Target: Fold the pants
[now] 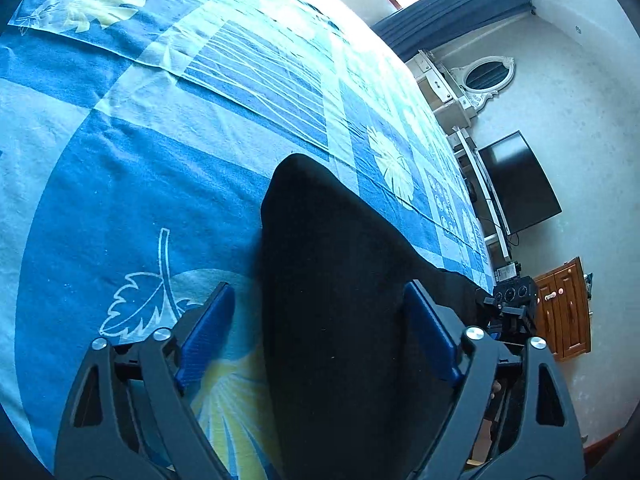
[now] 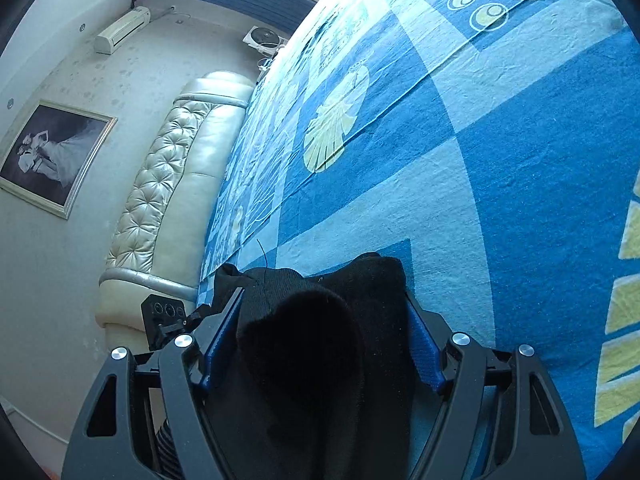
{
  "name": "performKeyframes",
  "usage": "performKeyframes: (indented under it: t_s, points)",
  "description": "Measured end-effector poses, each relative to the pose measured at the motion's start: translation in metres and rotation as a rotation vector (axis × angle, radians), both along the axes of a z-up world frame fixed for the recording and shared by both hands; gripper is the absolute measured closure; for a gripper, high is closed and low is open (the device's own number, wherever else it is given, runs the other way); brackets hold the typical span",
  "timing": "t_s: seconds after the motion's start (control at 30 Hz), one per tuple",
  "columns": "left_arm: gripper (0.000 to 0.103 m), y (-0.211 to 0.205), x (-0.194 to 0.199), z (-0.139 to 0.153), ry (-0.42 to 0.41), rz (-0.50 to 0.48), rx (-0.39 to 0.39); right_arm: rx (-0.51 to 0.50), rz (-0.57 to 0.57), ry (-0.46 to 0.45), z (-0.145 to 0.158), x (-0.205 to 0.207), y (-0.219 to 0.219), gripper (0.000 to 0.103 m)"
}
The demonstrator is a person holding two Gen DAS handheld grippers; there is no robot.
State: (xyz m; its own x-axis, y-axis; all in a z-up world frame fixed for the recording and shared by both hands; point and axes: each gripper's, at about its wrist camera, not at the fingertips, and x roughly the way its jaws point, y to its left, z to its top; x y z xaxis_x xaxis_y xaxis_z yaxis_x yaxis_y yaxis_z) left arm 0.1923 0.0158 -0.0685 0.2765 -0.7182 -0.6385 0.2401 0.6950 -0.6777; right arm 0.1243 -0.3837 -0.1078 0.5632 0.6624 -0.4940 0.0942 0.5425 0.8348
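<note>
So the pants are black, soft and a bit fuzzy, knit or fleece by the look of it. My guess is light and totally floppy, so they'll sag and bunch wherever I'm not holding them. Not slippery, nothing fragile. They're lying on the bed, down at 6 o'clock in both wrist views, running from one gripper to the other.

The left hand-held gripper has its blue pads spread wide. Cloth sits between them, but the left pad stands clear of it, so nothing is pinched. The right hand-held gripper has a thick bunched wad of cloth filling the gap between its pads; whether it's really clamped or just resting there, I can't tell.

I'd take hold at an edge or corner, through all layers, not mid-panel, or only the top layer lifts.

Around: padded cream headboard at 9 o'clock in the right view, framed photo on the wall. Left view has a dark TV at 3 o'clock and a wooden cabinet at 4. All off the bed. The bedsheet ahead looks flat, nothing on it that would block a fold.
</note>
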Motion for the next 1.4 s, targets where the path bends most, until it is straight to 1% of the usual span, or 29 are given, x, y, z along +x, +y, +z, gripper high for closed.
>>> performKeyframes:
  t_s: [0.03,0.07,0.1,0.17,0.27,0.3,0.37,0.47,0.53,0.67,0.8,0.93,1.1,1.23,1.4]
  points:
    - [0.047,-0.005,0.001,-0.002,0.010,-0.021,0.006,-0.010,0.002,0.007,-0.001,0.001,0.001,0.052]
    - [0.052,-0.008,0.002,-0.003,0.009,-0.026,0.024,-0.014,0.003,0.002,-0.001,0.000,0.001,0.056]
    - [0.054,-0.010,0.001,-0.002,-0.011,-0.028,0.038,-0.020,0.001,-0.004,0.000,-0.002,0.001,0.061]
    - [0.065,-0.014,0.001,0.004,-0.036,-0.032,0.061,-0.030,-0.010,-0.018,0.005,-0.003,0.002,0.064]
    - [0.076,-0.013,0.009,0.015,-0.054,-0.020,0.072,-0.046,-0.019,-0.046,0.013,0.000,0.003,0.068]
    - [0.077,-0.014,0.013,0.019,-0.055,-0.016,0.075,-0.043,-0.022,-0.053,0.014,0.004,0.002,0.069]
    - [0.079,-0.015,0.022,0.025,-0.066,-0.010,0.084,-0.044,-0.028,-0.070,0.019,0.013,0.001,0.070]
    - [0.079,-0.020,0.038,0.031,-0.092,-0.011,0.125,-0.045,-0.036,-0.083,0.024,0.033,0.001,0.070]
    - [0.080,-0.021,0.053,0.033,-0.100,-0.010,0.138,-0.042,-0.043,-0.084,0.026,0.052,0.001,0.070]
    - [0.080,-0.021,0.093,0.032,-0.089,0.012,0.138,-0.045,-0.049,-0.093,0.031,0.093,0.001,0.070]
    - [0.080,-0.021,0.131,0.031,-0.092,0.015,0.166,-0.057,-0.043,-0.094,0.034,0.130,0.002,0.070]
    - [0.080,-0.023,0.158,0.028,-0.095,0.020,0.194,-0.065,-0.038,-0.086,0.034,0.159,0.002,0.070]
    - [0.079,-0.023,0.180,0.021,-0.080,0.014,0.199,-0.054,-0.038,-0.061,0.024,0.174,-0.001,0.070]
    - [0.079,-0.022,0.182,0.016,-0.063,0.017,0.186,-0.026,-0.047,-0.042,0.012,0.172,-0.005,0.070]
    - [0.078,-0.022,0.183,0.014,-0.062,0.017,0.181,0.010,-0.061,-0.027,0.000,0.169,-0.009,0.070]
